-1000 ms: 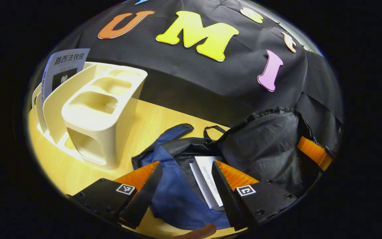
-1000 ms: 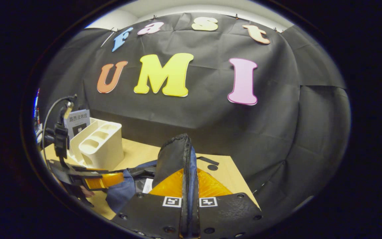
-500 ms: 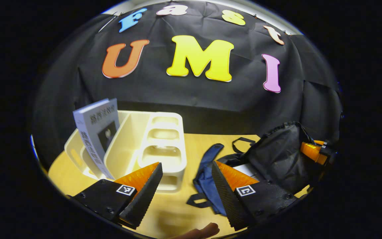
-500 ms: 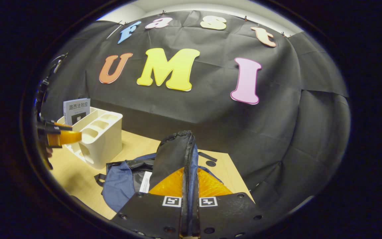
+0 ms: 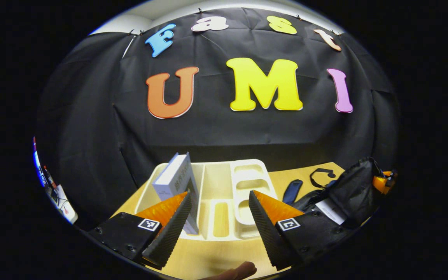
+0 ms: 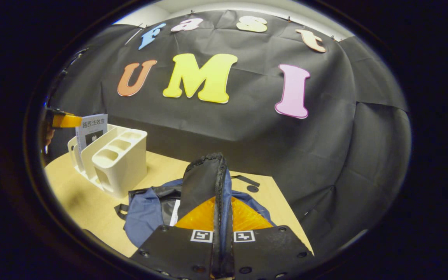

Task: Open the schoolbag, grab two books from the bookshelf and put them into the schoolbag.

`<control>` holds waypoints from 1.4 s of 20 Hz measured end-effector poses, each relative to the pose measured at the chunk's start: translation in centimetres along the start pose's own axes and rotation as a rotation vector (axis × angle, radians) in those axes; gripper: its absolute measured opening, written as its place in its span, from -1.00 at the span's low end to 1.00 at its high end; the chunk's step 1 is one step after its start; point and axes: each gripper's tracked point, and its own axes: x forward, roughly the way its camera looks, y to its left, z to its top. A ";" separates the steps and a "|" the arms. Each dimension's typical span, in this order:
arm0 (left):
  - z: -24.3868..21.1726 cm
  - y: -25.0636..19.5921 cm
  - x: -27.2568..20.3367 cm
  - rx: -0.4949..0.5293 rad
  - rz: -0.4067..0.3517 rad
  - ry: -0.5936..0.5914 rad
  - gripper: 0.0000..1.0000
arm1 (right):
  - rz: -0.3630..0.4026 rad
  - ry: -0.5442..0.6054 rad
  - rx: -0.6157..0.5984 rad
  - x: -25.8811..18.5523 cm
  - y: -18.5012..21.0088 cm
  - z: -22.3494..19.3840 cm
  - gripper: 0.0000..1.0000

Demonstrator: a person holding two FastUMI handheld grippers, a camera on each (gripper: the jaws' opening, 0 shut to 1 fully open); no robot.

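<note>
A cream bookshelf (image 5: 247, 182) stands on the wooden table with one grey-white book (image 5: 175, 175) upright in its left slot. My left gripper (image 5: 219, 193) hangs open over the shelf, its left finger just in front of that book. The blue and black schoolbag (image 5: 348, 190) lies to the right, with a white book (image 5: 327, 210) inside. In the right gripper view my right gripper (image 6: 221, 217) is shut on the bag's black zippered flap (image 6: 208, 175) and holds it upright. The bookshelf (image 6: 119, 159), its book (image 6: 91, 128) and the left gripper (image 6: 62, 120) are far left there.
The wooden table (image 6: 76, 194) ends at the black cloth wall behind and to the right. A blue strap (image 5: 292, 190) and a black loop (image 5: 321, 173) of the bag lie between shelf and bag. A person's fingertip (image 5: 235, 272) shows at the bottom edge.
My left gripper has swung from above the open bag leftward and up to the bookshelf, still open. The right gripper has kept the flap raised in the same place.
</note>
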 end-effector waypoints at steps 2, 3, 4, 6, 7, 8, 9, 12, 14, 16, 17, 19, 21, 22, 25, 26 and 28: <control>1.4 1.7 1.0 -0.019 0.014 -0.020 0.87 | 0.003 -0.014 0.015 0.2 0.0 0.1 -0.91; 1.5 2.2 1.3 -0.026 0.015 -0.018 0.86 | 0.008 -0.014 0.025 0.5 0.1 0.0 -0.90; 1.7 2.8 1.8 -0.022 0.024 -0.011 0.87 | 0.008 -0.010 0.034 0.7 0.1 -0.1 -0.90; 2.7 4.1 2.8 -0.005 0.040 -0.006 0.87 | 0.009 0.000 0.041 1.0 0.1 -0.4 -0.91; 3.4 4.7 3.3 0.002 0.047 -0.013 0.87 | 0.008 -0.001 0.042 1.1 0.1 -0.4 -0.91; 4.2 5.5 4.0 0.001 0.056 -0.015 0.86 | 0.007 -0.003 0.045 1.1 0.1 -0.3 -0.90; 4.5 5.7 4.9 -0.013 0.043 0.001 0.84 | 0.006 -0.008 0.049 1.1 0.2 -0.3 -0.91; 5.4 6.2 7.8 -0.059 0.014 0.072 0.84 | -0.005 -0.004 0.043 1.1 0.2 -0.7 -0.91; 5.1 6.8 9.7 -0.061 -0.002 0.149 0.84 | -0.006 -0.004 0.044 0.9 0.3 -0.8 -0.91; 4.6 7.1 11.5 -0.049 0.005 0.229 0.84 | -0.013 -0.005 0.037 0.9 0.3 -0.9 -0.91; 4.0 7.5 12.4 -0.014 0.009 0.271 0.84 | -0.018 -0.004 0.037 0.8 0.3 -0.9 -0.91; 2.9 8.0 13.9 0.028 0.016 0.341 0.84 | -0.016 -0.004 0.038 0.6 0.7 -1.1 -0.91; 1.4 8.1 14.5 0.021 0.014 0.432 0.80 | -0.020 -0.008 0.023 0.5 0.8 -1.2 -0.91; 0.8 7.7 14.5 0.005 -0.002 0.467 0.80 | -0.022 -0.006 0.017 0.5 0.8 -1.3 -0.91; -0.9 7.7 15.2 -0.008 -0.032 0.531 0.77 | -0.019 -0.005 0.013 0.4 0.9 -1.4 -0.91; -1.4 7.8 15.2 -0.006 -0.035 0.554 0.76 | -0.019 -0.006 0.011 0.3 0.8 -1.4 -0.95; -2.3 8.2 15.1 0.005 -0.018 0.590 0.73 | -0.018 -0.006 0.015 0.2 0.6 -1.5 -0.91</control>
